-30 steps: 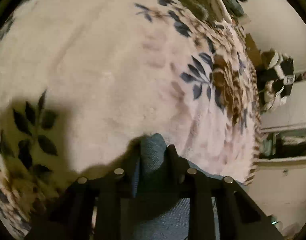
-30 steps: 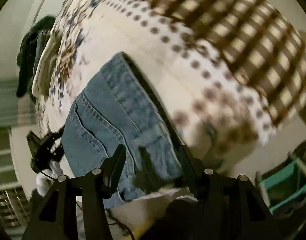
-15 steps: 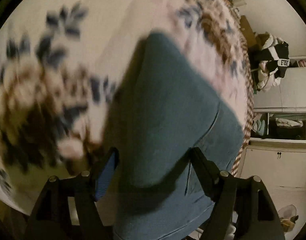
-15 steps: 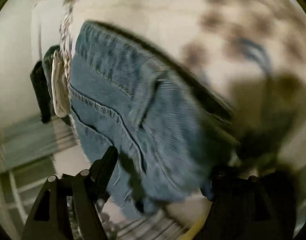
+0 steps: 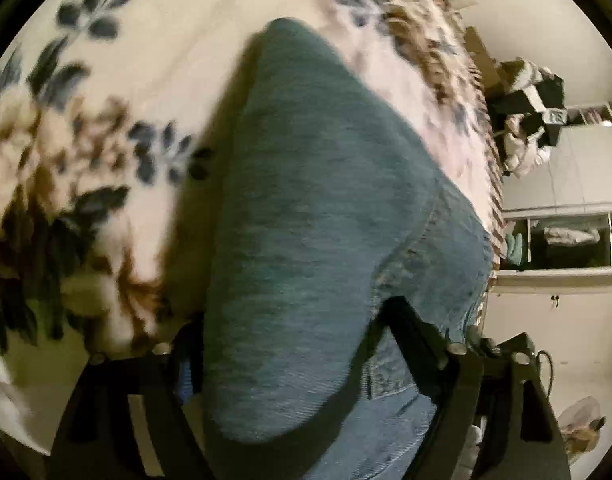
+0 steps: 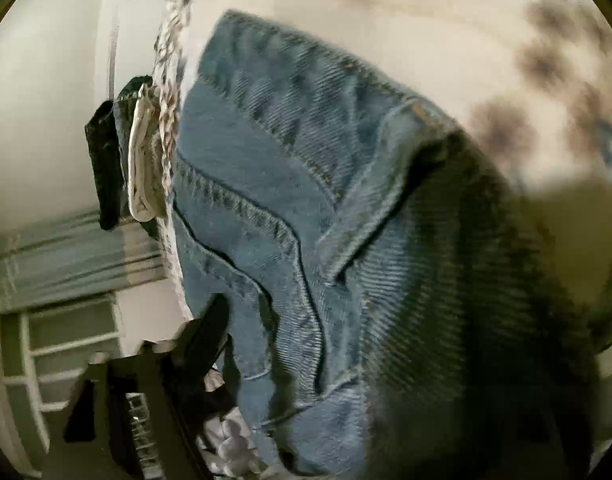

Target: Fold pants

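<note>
Blue denim pants [image 5: 314, 208] lie on a floral blanket [image 5: 105, 92] and fill the middle of the left wrist view. My left gripper [image 5: 293, 320] is open, its fingers [image 5: 410, 328] spread on either side of a rounded fold of the denim. In the right wrist view the pants' waistband and pocket seams [image 6: 289, 216] fill the frame, very close. My right gripper [image 6: 346, 340] is open; only its left finger [image 6: 201, 340] shows, and the right one is hidden behind dark denim.
The blanket's fringed edge [image 5: 490, 176] runs down the right, with white cabinets and shelves [image 5: 558, 240] and piled clothes [image 5: 526, 120] beyond. In the right wrist view, dark clothes [image 6: 117, 152] hang off the bed edge, beside a white shelf unit [image 6: 61, 344].
Both grippers opened from their grip on the denim and moved in close over the pants. The fold of fabric now bulges large between the left fingers.
</note>
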The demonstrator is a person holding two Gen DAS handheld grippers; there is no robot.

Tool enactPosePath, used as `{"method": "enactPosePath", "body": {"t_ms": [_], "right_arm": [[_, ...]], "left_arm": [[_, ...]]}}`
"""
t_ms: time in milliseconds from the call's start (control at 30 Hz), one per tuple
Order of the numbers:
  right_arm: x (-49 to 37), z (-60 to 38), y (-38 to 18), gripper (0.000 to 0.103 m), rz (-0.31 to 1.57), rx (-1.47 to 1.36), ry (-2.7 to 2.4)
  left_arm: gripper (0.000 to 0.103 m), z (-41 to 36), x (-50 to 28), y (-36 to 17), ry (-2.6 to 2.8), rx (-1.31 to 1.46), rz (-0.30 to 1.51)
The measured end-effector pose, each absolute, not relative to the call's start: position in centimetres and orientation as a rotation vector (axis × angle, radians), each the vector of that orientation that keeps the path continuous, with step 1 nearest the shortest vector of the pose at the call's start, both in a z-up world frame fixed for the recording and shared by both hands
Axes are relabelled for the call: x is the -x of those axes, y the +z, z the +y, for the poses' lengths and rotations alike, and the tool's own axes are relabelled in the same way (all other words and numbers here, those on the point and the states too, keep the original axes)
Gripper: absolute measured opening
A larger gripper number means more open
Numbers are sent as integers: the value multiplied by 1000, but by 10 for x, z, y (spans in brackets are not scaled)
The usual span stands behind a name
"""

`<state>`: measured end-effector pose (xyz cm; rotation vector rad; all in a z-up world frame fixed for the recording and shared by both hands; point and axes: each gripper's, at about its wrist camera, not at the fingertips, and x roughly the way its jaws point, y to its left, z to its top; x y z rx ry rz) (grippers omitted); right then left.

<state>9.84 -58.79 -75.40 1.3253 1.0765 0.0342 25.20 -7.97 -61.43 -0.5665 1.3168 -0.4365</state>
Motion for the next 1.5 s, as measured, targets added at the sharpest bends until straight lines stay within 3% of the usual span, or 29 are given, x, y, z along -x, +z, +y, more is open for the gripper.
{"method": "enactPosePath", "body": {"t_ms": [33,67,100,300,600,1033,1500], "right_arm": [[-95,-584,-752,44,1095,-1288,0],[-91,-582,-750,40,1085,-1292,-7],[-87,-580,-749,39,1078,-1296,-16],[-82,-574,-720,31,1060,-1254,-30],[-72,-598,-646,28,1041,-1184,23],[-149,-587,-468,28,908,-1048,138],[-373,-535,-357,28,741,-997,202]], "left_arm": [[58,-84,-250,-610,-426,525,1299],[50,-90,-248,-604,-420,467,1292],[42,-93,-246,-600,-419,439,1283],[30,-102,-235,-574,-420,364,1232],[26,-103,-230,-508,-446,347,1178],[26,-98,-272,-362,-496,351,1022],[26,-35,-474,-264,-552,377,862]]}}
